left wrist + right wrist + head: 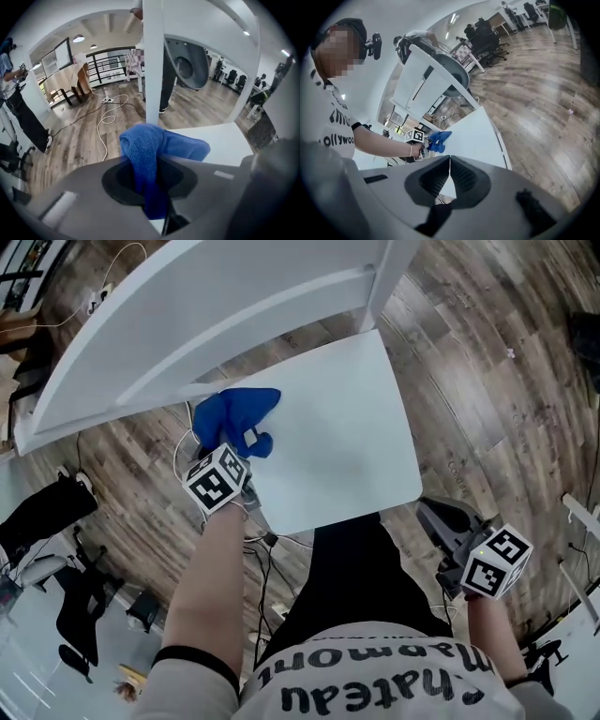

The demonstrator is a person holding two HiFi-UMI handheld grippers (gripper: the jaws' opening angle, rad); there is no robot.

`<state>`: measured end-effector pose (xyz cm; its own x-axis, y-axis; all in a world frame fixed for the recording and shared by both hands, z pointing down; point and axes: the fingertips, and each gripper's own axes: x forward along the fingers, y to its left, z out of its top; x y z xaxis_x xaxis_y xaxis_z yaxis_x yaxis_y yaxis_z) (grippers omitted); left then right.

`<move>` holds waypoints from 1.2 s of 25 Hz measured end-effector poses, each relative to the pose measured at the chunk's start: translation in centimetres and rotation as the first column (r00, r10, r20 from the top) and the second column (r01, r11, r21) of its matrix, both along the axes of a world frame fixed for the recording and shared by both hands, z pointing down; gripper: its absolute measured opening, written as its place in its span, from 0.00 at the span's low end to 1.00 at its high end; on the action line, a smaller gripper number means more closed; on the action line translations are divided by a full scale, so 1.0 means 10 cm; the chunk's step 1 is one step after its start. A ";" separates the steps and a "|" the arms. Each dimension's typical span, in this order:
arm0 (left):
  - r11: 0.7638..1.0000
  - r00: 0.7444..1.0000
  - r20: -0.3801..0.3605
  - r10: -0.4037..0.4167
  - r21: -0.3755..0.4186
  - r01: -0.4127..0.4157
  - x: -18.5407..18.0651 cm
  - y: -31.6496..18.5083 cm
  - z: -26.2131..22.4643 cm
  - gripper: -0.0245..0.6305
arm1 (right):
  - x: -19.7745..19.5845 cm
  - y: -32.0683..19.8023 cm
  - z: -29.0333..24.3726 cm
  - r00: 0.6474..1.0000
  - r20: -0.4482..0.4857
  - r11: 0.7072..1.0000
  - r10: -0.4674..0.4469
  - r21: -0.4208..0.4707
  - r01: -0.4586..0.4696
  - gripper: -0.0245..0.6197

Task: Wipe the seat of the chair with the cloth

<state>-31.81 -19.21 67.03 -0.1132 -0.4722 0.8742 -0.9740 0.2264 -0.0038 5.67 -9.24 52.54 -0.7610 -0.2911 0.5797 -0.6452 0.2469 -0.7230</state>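
A white chair seat (pixel 347 442) fills the middle of the head view, its curved white backrest (pixel 178 315) at the top left. A blue cloth (pixel 234 418) lies bunched on the seat's left edge, clamped in my left gripper (pixel 217 457), which is shut on it. In the left gripper view the blue cloth (pixel 150 159) hangs out between the jaws over the seat (pixel 225 140). My right gripper (pixel 448 532) hangs off the seat's right front corner, shut and empty. From the right gripper view the seat (pixel 473 136) and cloth (pixel 438 139) lie ahead.
Wood plank floor (pixel 487 381) surrounds the chair. A white cable (pixel 110 115) runs over the floor beyond the chair's white back post (pixel 153 61). Black office chairs (pixel 80 601) stand at the left. My legs in dark trousers (pixel 347 568) are against the seat's front edge.
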 end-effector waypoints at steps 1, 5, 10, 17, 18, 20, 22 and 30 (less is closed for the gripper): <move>1.000 1.000 -0.005 -0.019 -0.001 0.019 -0.01 -0.01 0.03 0.15 | -0.01 0.01 0.01 1.000 0.002 1.000 0.004 -0.006 -0.004 0.06; 0.998 0.998 0.018 0.064 -0.027 -0.063 0.04 -0.13 0.10 0.14 | -0.03 0.01 0.08 0.999 0.012 0.999 0.033 -0.029 -0.033 0.06; 0.997 0.997 -0.040 0.065 0.037 -0.063 0.21 -0.18 0.09 0.14 | -0.02 0.00 0.15 0.995 0.021 0.995 0.093 -0.047 -0.092 0.06; 0.991 0.996 -0.086 -0.002 0.134 0.014 0.57 -0.27 0.05 0.12 | 0.05 -0.01 0.16 0.983 0.044 0.983 0.178 -0.053 -0.176 0.06; 0.991 0.996 -0.090 -0.001 0.136 0.013 0.62 -0.30 0.05 0.12 | 0.08 0.00 0.17 0.981 0.043 0.981 0.189 -0.055 -0.186 0.06; 0.991 0.995 -0.100 0.005 0.136 0.009 0.70 -0.35 0.04 0.11 | 0.15 0.03 0.18 0.976 0.041 0.976 0.213 -0.063 -0.210 0.06; 0.990 0.993 -0.112 0.028 0.138 -0.012 0.80 -0.42 0.04 0.11 | 0.21 0.06 0.20 0.970 0.041 0.969 0.241 -0.071 -0.238 0.06; 0.966 0.958 -0.168 0.232 0.157 -0.207 1.59 -0.68 0.02 0.11 | 0.46 0.19 0.21 0.925 0.061 0.925 0.374 -0.090 -0.368 0.06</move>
<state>-15.90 -26.06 67.20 0.1629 -0.5835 0.7956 -0.9807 -0.0072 0.1955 10.25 -7.36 54.62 -0.6494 -0.5192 0.5556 -0.6225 -0.0567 -0.7805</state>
